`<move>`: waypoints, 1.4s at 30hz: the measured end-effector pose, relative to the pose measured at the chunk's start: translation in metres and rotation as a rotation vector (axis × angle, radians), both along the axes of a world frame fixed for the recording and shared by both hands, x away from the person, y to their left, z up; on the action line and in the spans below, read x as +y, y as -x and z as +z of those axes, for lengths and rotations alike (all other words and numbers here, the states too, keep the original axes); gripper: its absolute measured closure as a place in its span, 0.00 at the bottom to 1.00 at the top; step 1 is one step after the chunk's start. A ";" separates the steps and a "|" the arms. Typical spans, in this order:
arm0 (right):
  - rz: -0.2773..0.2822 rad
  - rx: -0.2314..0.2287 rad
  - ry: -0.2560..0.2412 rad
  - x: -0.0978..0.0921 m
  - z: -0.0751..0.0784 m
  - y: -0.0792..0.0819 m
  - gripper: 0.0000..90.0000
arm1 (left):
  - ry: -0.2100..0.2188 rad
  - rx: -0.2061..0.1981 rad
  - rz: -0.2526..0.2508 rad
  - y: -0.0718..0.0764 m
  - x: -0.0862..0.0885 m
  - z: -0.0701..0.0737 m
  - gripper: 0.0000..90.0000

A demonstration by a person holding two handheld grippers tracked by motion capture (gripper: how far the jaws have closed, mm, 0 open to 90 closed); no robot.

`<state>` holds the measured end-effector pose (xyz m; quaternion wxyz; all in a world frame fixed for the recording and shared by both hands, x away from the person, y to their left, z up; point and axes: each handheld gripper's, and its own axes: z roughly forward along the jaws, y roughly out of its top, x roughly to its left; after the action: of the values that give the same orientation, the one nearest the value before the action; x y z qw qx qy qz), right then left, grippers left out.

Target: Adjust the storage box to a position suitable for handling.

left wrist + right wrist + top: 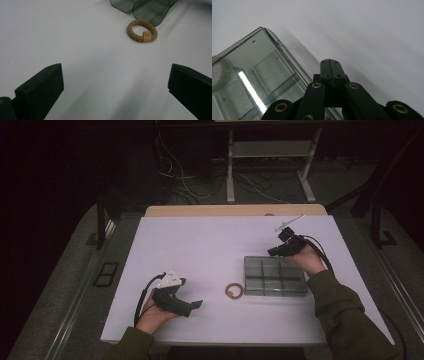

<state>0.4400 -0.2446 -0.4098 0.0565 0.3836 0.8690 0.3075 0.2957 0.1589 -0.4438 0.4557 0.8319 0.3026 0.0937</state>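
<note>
sleeves: olive green; left gripper: black, grey plate; right gripper: brass screws

I'm looking down on a white table with a strip of bare wood along its far edge. A small thin white object lies near the far right corner, too small for me to identify. Beyond the table, on the grey floor, I see loose cables trailing and 2 pale metal legs of a stand carrying a shelf.
</note>
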 end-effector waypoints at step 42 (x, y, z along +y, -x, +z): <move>0.012 -0.121 -0.201 -0.022 0.013 0.053 0.82 | -0.013 0.002 -0.010 0.000 0.000 -0.001 0.00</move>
<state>0.3871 -0.2666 -0.3973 0.0682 0.3630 0.8311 0.4157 0.2959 0.1590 -0.4443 0.4507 0.8363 0.2981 0.0926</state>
